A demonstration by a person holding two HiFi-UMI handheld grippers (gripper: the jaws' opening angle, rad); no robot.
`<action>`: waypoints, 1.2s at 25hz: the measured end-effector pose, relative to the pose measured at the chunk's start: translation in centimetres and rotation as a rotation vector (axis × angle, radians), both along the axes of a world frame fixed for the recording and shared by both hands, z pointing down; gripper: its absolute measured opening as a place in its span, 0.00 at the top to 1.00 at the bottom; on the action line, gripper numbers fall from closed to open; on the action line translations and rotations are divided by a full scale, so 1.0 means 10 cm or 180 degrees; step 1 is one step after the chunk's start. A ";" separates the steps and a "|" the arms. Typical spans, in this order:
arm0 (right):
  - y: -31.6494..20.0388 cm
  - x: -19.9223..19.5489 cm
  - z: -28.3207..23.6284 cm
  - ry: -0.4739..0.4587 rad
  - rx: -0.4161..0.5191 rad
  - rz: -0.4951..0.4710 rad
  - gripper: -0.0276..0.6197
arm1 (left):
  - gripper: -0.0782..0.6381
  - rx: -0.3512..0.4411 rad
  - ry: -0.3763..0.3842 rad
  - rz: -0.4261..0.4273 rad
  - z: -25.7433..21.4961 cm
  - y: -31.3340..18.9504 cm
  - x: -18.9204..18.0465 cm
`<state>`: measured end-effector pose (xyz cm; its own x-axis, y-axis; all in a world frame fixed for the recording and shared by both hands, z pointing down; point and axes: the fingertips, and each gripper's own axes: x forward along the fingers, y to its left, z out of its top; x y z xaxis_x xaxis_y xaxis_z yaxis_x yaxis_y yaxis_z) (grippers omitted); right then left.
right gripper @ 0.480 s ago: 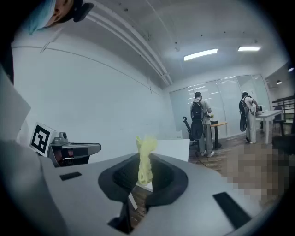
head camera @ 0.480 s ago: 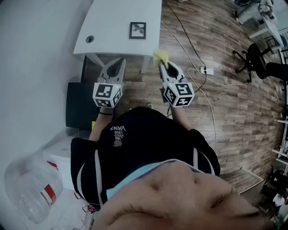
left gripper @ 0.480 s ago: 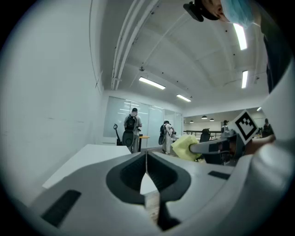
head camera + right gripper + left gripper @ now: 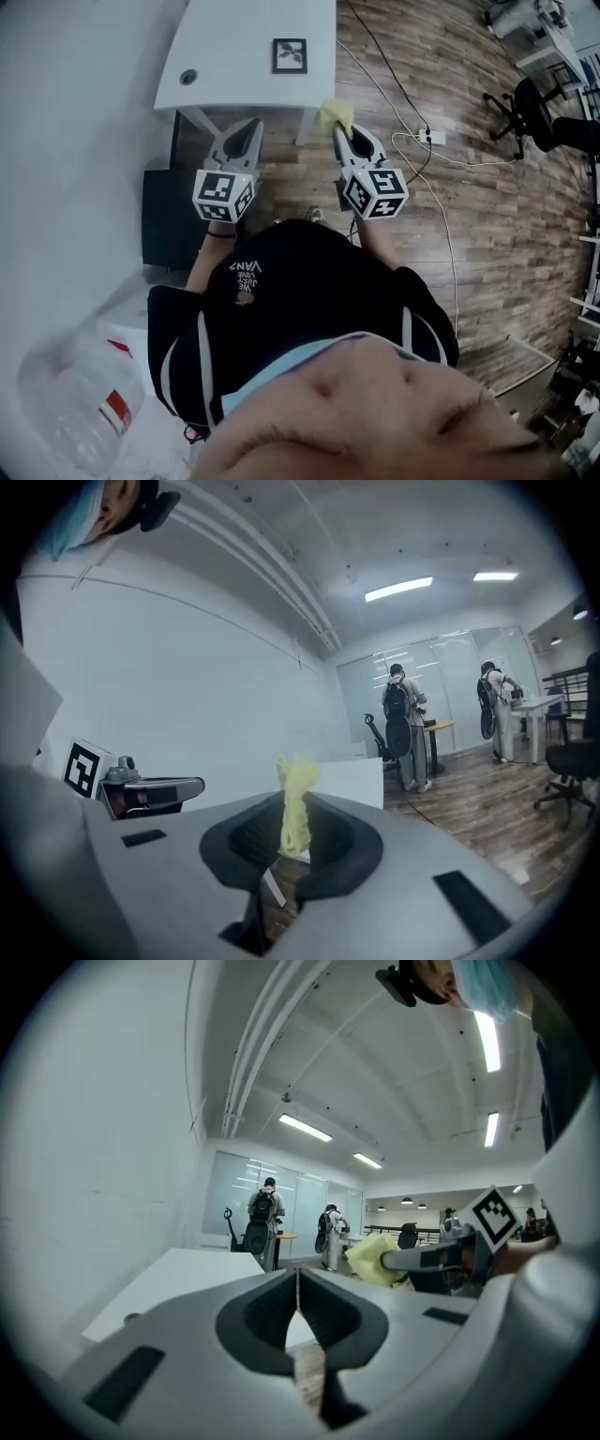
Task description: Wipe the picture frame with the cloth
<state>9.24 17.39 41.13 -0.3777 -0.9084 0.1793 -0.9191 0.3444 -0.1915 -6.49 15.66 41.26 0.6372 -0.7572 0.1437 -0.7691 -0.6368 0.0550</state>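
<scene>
Yellow cloth [image 4: 336, 114] held aloft
Right claw [image 4: 293, 810] grips it; left claw [image 4: 298, 1288] closed, empty; picture frame [image 4: 290, 55] at twelve o'clock.

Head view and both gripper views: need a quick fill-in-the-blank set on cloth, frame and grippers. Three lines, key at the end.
1. The right hand-held gripper is shut on a ____ cloth.
2. The left hand-held gripper is ____, with nothing between its jaws.
3. The picture frame lies ____ the white table.
Missing words: yellow; shut; on.
</scene>
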 end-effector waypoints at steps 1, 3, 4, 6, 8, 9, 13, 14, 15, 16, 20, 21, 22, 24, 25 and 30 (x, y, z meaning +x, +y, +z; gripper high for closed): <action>0.01 -0.01 0.01 -0.0005 -0.0007 0.0024 0.89 | 0.87 -0.0002 0.0007 0.0023 0.01 0.00 -0.02; 0.04 -0.04 0.03 -0.0030 -0.0020 0.0064 0.89 | 0.87 -0.0005 0.0014 0.0077 0.03 0.02 -0.05; 0.05 -0.06 0.04 -0.0046 -0.0026 0.0080 0.89 | 0.87 -0.0007 0.0013 0.0100 0.04 0.02 -0.06; 0.05 -0.08 0.05 -0.0056 -0.0034 0.0106 0.89 | 0.87 -0.0019 0.0016 0.0117 0.06 -0.01 -0.09; 0.02 -0.06 0.05 -0.0041 -0.0039 0.0126 0.89 | 0.87 -0.0046 0.0042 0.0117 0.10 -0.03 -0.10; 0.00 -0.05 0.05 -0.0036 -0.0046 0.0133 0.89 | 0.87 -0.0059 0.0056 0.0122 0.11 -0.04 -0.09; -0.12 0.02 0.08 -0.0053 -0.0088 0.0147 0.89 | 0.87 -0.0103 0.0051 0.0144 0.15 -0.14 -0.02; -0.16 0.03 0.08 -0.0056 -0.0095 0.0145 0.89 | 0.87 -0.0115 0.0053 0.0142 0.15 -0.18 -0.01; -0.20 0.05 0.08 -0.0056 -0.0094 0.0137 0.89 | 0.87 -0.0121 0.0056 0.0138 0.15 -0.22 0.01; -0.25 0.06 0.08 -0.0056 -0.0090 0.0126 0.89 | 0.87 -0.0121 0.0057 0.0129 0.15 -0.26 0.02; -0.47 0.15 0.10 -0.0088 -0.0089 0.0074 0.89 | 0.87 -0.0120 0.0054 0.0042 0.14 -0.46 0.07; -0.52 0.18 0.10 -0.0092 -0.0089 0.0061 0.89 | 0.87 -0.0117 0.0048 0.0033 0.13 -0.51 0.10; -0.57 0.20 0.11 -0.0096 -0.0089 0.0047 0.89 | 0.87 -0.0113 0.0038 0.0027 0.13 -0.54 0.13; -0.68 0.23 0.12 -0.0107 -0.0094 0.0010 0.89 | 0.87 -0.0115 0.0029 -0.0005 0.14 -0.62 0.17; -0.73 0.24 0.13 -0.0109 -0.0098 -0.0014 0.89 | 0.87 -0.0120 0.0034 -0.0025 0.14 -0.66 0.18; -0.96 0.34 0.16 -0.0121 -0.0120 -0.0114 0.89 | 0.87 -0.0137 0.0023 -0.0111 0.16 -0.85 0.28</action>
<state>12.60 7.76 42.78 -0.4169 -0.8871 0.1981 -0.8982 0.3686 -0.2396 -3.66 7.16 42.86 0.6117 -0.7721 0.1722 -0.7902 -0.6065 0.0876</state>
